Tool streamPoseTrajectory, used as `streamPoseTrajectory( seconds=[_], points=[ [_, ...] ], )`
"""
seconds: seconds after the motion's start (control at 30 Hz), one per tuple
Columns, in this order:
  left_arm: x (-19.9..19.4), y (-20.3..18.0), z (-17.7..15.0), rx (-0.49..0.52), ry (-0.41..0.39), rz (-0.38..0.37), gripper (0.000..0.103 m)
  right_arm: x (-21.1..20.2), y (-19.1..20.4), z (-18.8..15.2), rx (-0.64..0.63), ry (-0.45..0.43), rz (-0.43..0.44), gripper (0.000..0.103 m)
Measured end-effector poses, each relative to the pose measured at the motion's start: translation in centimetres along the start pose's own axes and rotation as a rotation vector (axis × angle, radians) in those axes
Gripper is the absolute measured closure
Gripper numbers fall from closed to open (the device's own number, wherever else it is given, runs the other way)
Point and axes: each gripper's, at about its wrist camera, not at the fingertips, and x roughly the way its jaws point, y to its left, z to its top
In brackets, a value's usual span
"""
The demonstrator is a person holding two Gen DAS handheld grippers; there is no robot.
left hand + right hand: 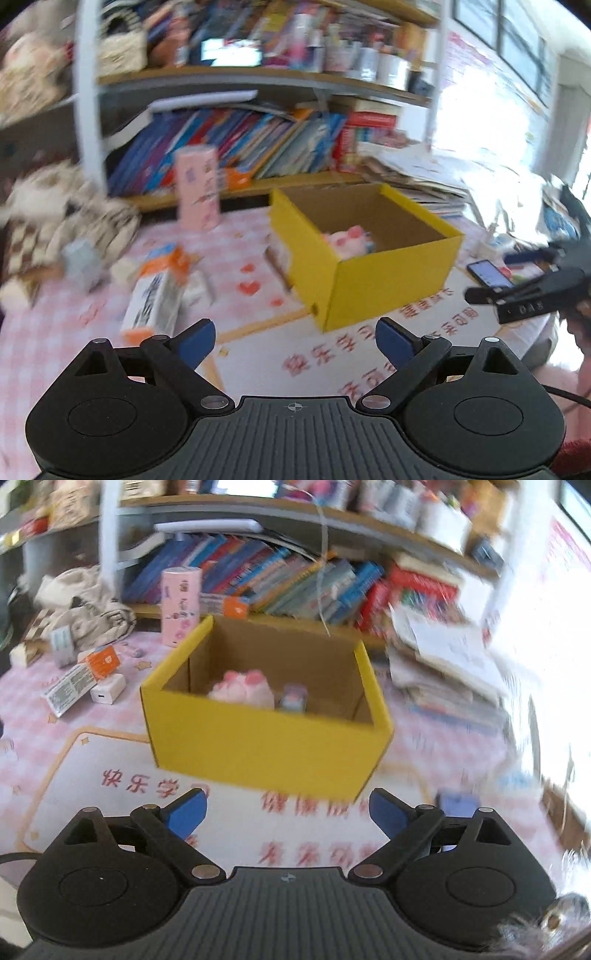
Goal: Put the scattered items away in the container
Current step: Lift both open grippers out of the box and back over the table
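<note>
Container: yellow cardboard box open-topped, standing on the bench in front of the bookshelf; sharp in neither view.
Inside box: pink plush toy against the near wall, small pale-blue item just beside it; too blurred to name.
Outside box: long white-and-orange carton lying flat to the box's left, white charger block touching or just beside it, small grey-white box farther back near the crumpled bag. Tall pink cylinder upright behind the box corner. Dark phone on the bench to the box's right.
Left gripper: jaws apart, nothing between the blue pads, aimed at the bench short of the box's corner.
Right gripper: jaws apart, holding nothing, facing the box's near wall; also visible at the right edge of the left view.
Handling, carton: probably light, stiff, thin-walled; best taken across the narrow width near mid-length, gentle squeeze to avoid crushing.
Handling, charger block: likely dense, hard, smooth-sided, so may slip; grip across two flat faces, squarely.
Handling, pink cylinder: likely light, tippy; grip low across the body.
Stage: partly tidied by the look of it, two items in, several loose on the left.
</note>
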Motion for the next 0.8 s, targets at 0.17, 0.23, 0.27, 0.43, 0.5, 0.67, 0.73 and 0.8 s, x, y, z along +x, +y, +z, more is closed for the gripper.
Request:
streamPoseTrajectory(
  seconds=[0.17, 0.23, 0.27, 0.43, 0.5, 0.67, 0.73, 0.8],
  points=[
    [-1.3, 2.5, -1.9, -0.062, 0.013, 0.056, 0.007, 0.3, 2.8, -2.5, 0.047, 0.054, 0.033, 0.008],
    [-2.0, 3.2, -2.9, -0.078, 0.010, 0.092, 0.007, 0.6, 4.0, -3.2, 0.057, 0.078, 0.036, 0.008],
    [-2.3, 3.5, -3.5, -0.089, 0.015, 0.104, 0.007, 0.7, 4.6, -3.5, 0.068, 0.090, 0.044, 0.008],
    [-3.0, 4.8, -5.6, -0.103, 0.066, 0.140, 0.007, 1.2, 8.2, -4.5, 0.028, 0.128, 0.102, 0.008],
    [-3.4, 5.3, -5.9, -0.111, 0.067, 0.157, 0.007, 1.3, 9.6, -4.2, -0.022, 0.123, 0.117, 0.008],
    [-4.2, 6.5, -6.5, -0.143, 0.062, 0.184, 0.007, 1.2, 12.5, -3.1, -0.117, 0.094, 0.170, 0.007],
    [-4.5, 7.0, -6.7, -0.160, 0.057, 0.197, 0.007, 1.3, 13.6, -2.5, -0.156, 0.083, 0.191, 0.007],
    [-4.6, 7.1, -6.7, -0.165, 0.051, 0.203, 0.007, 1.4, 14.7, -1.8, -0.190, 0.069, 0.208, 0.007]
  ],
)
